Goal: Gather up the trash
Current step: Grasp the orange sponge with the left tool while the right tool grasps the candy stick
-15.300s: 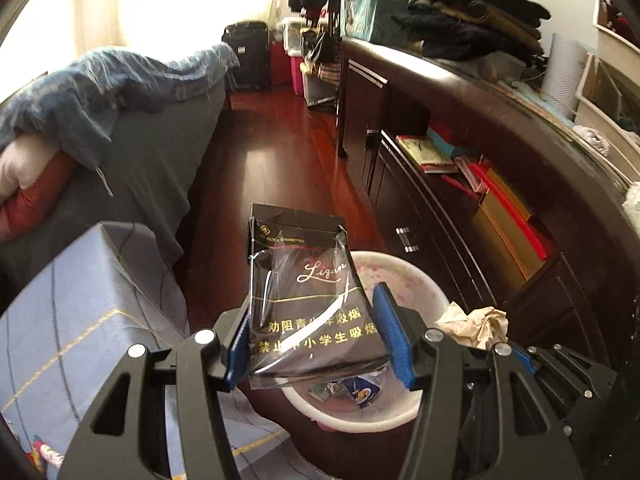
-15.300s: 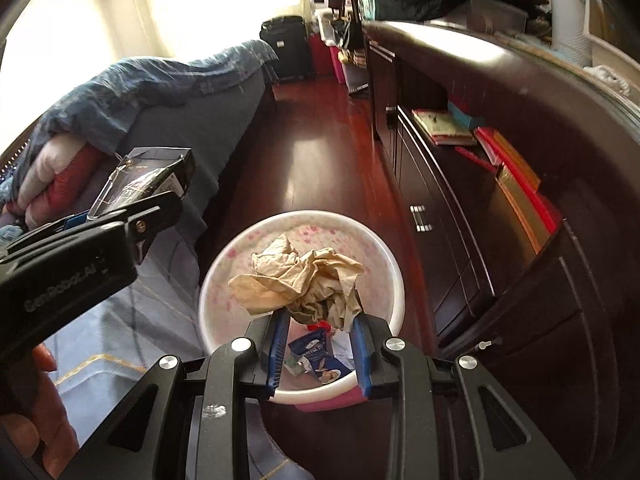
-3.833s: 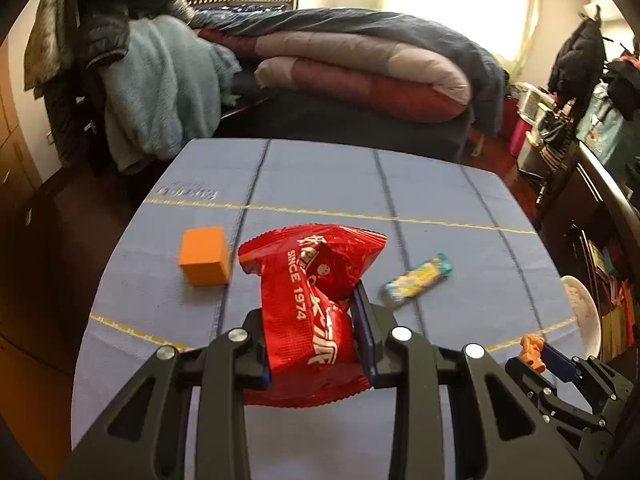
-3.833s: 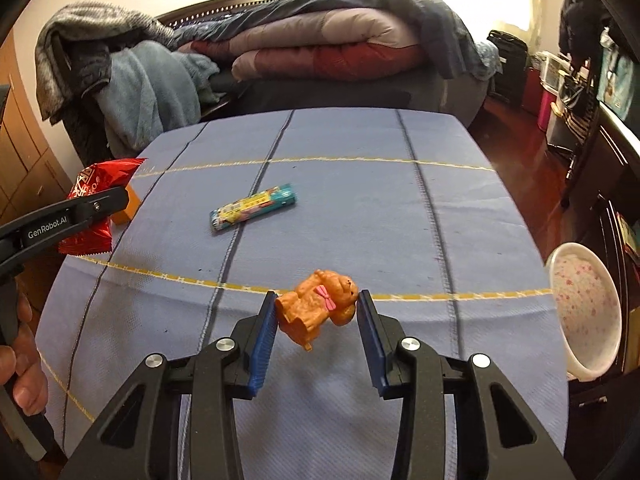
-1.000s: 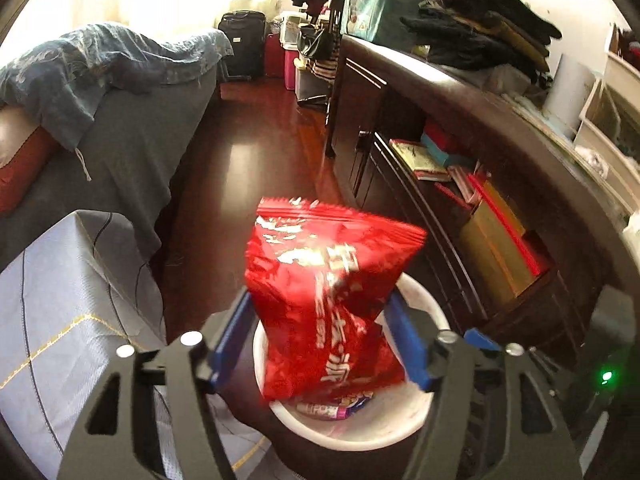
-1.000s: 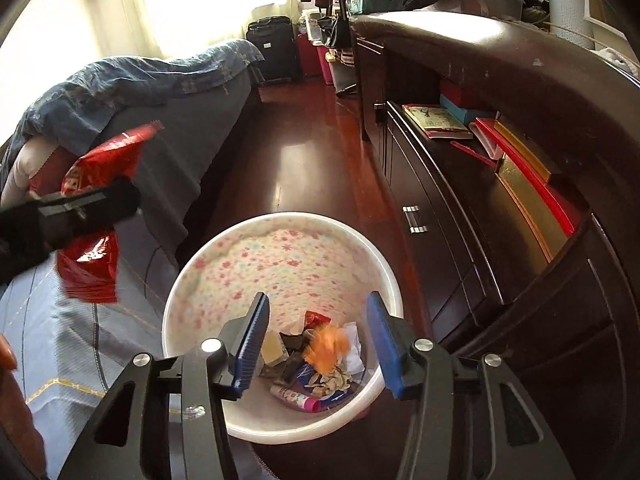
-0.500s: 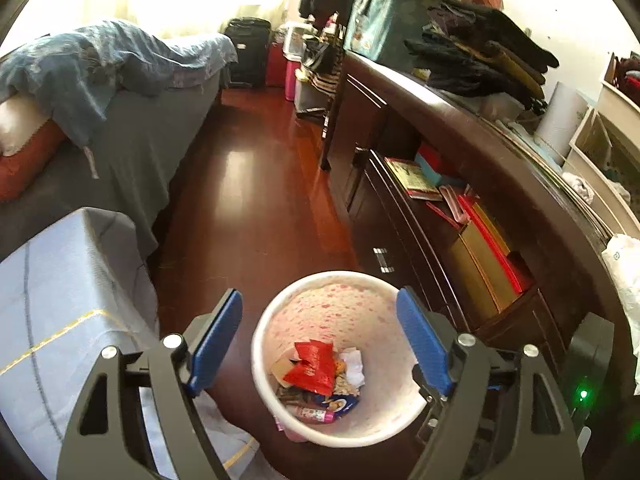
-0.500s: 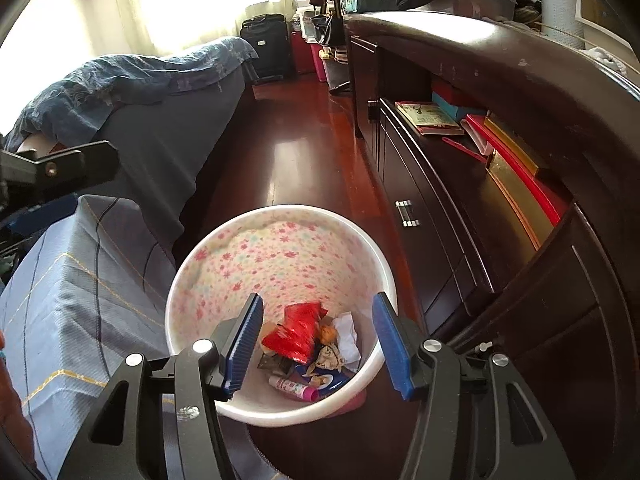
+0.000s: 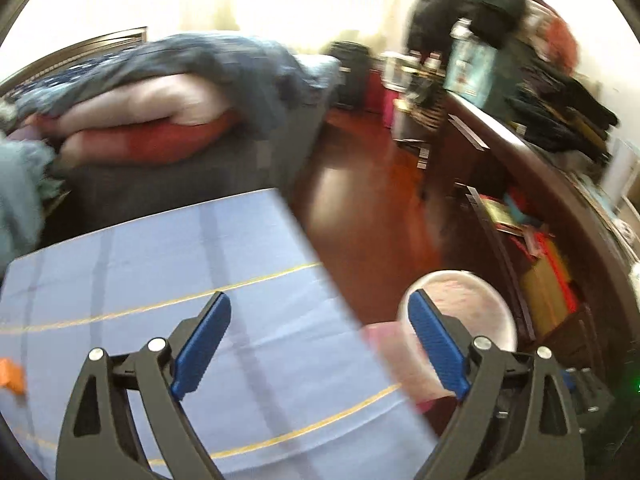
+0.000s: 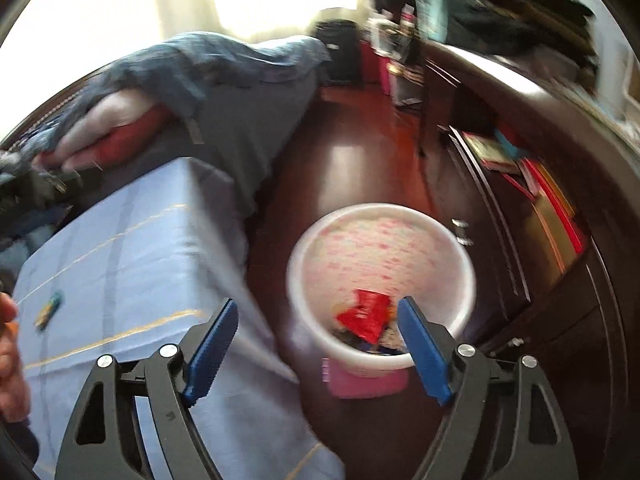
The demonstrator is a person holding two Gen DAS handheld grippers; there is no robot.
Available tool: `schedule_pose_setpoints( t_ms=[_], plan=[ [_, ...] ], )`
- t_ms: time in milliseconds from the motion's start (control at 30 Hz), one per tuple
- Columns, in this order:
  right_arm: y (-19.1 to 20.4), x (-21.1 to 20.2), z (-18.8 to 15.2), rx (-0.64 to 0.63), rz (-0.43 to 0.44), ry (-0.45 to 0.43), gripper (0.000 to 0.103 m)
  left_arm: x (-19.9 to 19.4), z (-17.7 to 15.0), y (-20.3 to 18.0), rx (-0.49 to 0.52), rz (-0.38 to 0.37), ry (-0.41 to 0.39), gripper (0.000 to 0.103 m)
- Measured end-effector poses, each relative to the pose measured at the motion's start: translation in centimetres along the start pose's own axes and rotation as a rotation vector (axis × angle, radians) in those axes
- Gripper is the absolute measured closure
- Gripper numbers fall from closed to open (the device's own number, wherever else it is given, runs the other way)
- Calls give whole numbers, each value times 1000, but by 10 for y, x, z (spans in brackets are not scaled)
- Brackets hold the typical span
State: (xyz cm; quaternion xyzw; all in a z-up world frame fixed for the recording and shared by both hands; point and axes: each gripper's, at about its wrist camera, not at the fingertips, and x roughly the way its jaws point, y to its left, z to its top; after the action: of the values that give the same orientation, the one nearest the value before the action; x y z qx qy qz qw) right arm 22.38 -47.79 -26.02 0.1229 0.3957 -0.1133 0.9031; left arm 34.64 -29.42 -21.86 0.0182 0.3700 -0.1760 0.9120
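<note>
Both your grippers, left [image 9: 318,344] and right [image 10: 318,346], are hanging wide open and empty; the candy wrapper [image 10: 49,310] is lying far left on the table [image 10: 132,264], nearer your left hand.

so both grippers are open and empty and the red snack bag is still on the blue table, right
Not quite. Both the left gripper and right gripper are open and empty, but the red snack bag lies inside the trash bin, as the right wrist view shows.
</note>
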Motion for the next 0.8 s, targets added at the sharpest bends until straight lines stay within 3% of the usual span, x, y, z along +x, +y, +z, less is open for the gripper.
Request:
schedule_pose_setpoints(
  t_ms=[300, 600, 700, 800],
  plan=[
    [108, -28, -15, -201, 178, -7, 14, -50, -42, 135, -191, 229, 12, 10],
    [197, -31, -43, -340, 295, 40, 14, -96, -79, 235, -317, 405, 2, 6],
    [218, -31, -50, -383, 316, 48, 13, -99, -90, 266, -350, 485, 21, 5],
    [240, -30, -57, -424, 330, 58, 13, -88, -98, 299, -398, 508, 62, 5]
  ],
)
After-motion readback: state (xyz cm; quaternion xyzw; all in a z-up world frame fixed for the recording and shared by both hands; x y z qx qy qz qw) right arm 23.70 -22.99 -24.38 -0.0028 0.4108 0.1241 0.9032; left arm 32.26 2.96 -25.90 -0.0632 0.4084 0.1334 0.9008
